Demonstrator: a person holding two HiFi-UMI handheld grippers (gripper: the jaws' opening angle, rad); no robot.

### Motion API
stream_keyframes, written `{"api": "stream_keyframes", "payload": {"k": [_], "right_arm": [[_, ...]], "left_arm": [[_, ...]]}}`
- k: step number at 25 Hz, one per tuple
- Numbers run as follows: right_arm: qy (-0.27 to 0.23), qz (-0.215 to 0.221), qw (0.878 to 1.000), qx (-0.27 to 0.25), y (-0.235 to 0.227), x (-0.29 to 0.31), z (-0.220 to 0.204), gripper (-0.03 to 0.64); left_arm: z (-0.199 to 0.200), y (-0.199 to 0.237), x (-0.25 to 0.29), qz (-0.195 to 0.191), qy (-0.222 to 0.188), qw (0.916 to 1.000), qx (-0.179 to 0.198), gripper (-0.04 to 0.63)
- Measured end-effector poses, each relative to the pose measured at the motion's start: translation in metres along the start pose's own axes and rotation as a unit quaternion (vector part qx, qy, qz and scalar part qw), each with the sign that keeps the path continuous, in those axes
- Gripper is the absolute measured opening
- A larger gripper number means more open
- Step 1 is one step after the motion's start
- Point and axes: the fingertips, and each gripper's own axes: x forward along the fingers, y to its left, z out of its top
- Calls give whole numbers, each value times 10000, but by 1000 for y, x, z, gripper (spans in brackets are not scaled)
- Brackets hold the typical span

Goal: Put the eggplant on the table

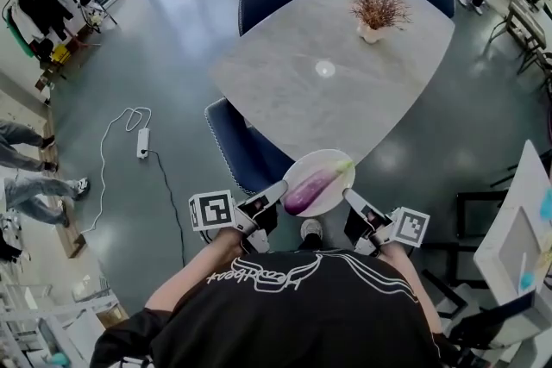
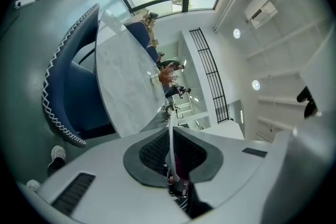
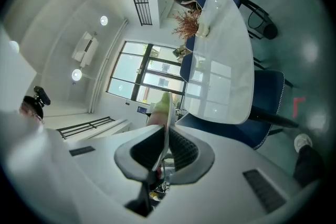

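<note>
Eggplant (image 1: 312,188) on plate (image 1: 316,160); left tool (image 1: 280,186), right tool (image 1: 348,194) clamping.

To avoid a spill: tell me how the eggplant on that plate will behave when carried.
The eggplant lies loose and looks rounded and smooth, so it may roll or slide if the plate tilts. It keeps a plump, even shape, so it is probably firm, not floppy.
</note>
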Motion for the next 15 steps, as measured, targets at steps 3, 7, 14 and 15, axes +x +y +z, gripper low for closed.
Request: {"api": "stream_keyframes", "payload": {"k": [3,7,14,15], "right_arm": [[45,-32,10000,15,-9,6,22,20],[117,1,9999,108,-21,17,48,18],[333,9,9994,118,-41,38,106,19],[358,13,9993,124,-43,42,112,19]], "left_arm": [[14,7,18,169,20,9997,188,28],[32,15,41,255,0,9995,196,28],[66,22,90,344,-167,9991,154,28],[71,22,95,322,-210,9992,132,28]]}}
